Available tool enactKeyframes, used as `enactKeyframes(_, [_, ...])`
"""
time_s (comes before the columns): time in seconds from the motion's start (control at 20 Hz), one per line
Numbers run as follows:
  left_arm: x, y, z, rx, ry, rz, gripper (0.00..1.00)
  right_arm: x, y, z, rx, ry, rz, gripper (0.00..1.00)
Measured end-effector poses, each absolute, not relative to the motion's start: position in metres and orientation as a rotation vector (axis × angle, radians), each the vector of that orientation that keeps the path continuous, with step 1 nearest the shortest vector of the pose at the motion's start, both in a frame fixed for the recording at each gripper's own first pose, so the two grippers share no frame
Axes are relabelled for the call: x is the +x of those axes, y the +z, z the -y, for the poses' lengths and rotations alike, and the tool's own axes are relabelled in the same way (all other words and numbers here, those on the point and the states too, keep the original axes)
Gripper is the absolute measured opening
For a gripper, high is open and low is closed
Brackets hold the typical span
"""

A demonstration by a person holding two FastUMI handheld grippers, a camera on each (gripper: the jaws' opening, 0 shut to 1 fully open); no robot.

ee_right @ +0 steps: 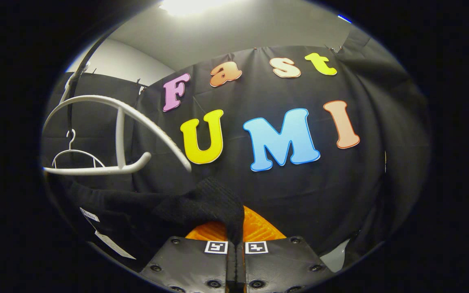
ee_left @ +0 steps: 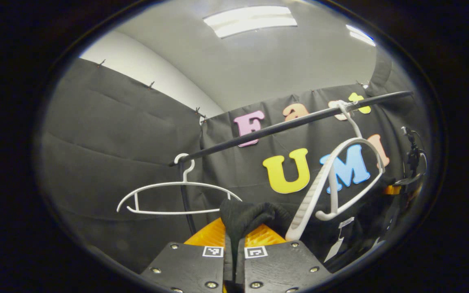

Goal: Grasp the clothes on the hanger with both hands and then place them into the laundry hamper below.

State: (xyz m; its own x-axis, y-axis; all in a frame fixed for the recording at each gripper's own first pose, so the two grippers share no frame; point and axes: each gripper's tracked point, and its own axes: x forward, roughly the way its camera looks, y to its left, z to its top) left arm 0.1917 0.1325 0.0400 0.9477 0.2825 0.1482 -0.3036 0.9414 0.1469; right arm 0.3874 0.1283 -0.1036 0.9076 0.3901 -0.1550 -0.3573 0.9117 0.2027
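Below the rail [ee_left: 291, 124], a black knit garment [ee_left: 246, 217] is pinched at two spots, which keeps it spread between the hands so it can come clear of the hanger. Left gripper [ee_left: 234, 244] has its fingers clamped on a fold of the soft, ribbed cloth; right gripper [ee_right: 235, 240] likewise has its fingers closed on a fuzzy bunch. A white plastic hanger [ee_left: 340, 179], curved and ridged, tilts bare on the rail, and a thinner empty hanger [ee_left: 177, 197] hangs level beside it.

Left tool [ee_left: 234, 240] clamps black garment [ee_left: 246, 215]; tilted white hanger [ee_left: 332, 191] beside.
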Motion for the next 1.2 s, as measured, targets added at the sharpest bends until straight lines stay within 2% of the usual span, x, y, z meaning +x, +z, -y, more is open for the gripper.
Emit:
enactKeyframes(0.4, [0.164, 0.006, -0.117, 0.141, 0.245, 0.088, 0.04, 0.331, -0.107, -0.115, 0.179, 0.36, -0.232, 0.01])
enactKeyframes(0.9, [0.136, -0.008, -0.057, 0.083, 0.058, 0.082, 0.03, 0.239, -0.093, -0.114, 0.146, 0.371, -0.236, 0.01])
enactKeyframes(1.2, [0.131, -0.027, -0.013, 0.051, -0.043, 0.076, 0.03, 0.187, -0.11, -0.133, 0.118, 0.415, -0.271, 0.02])
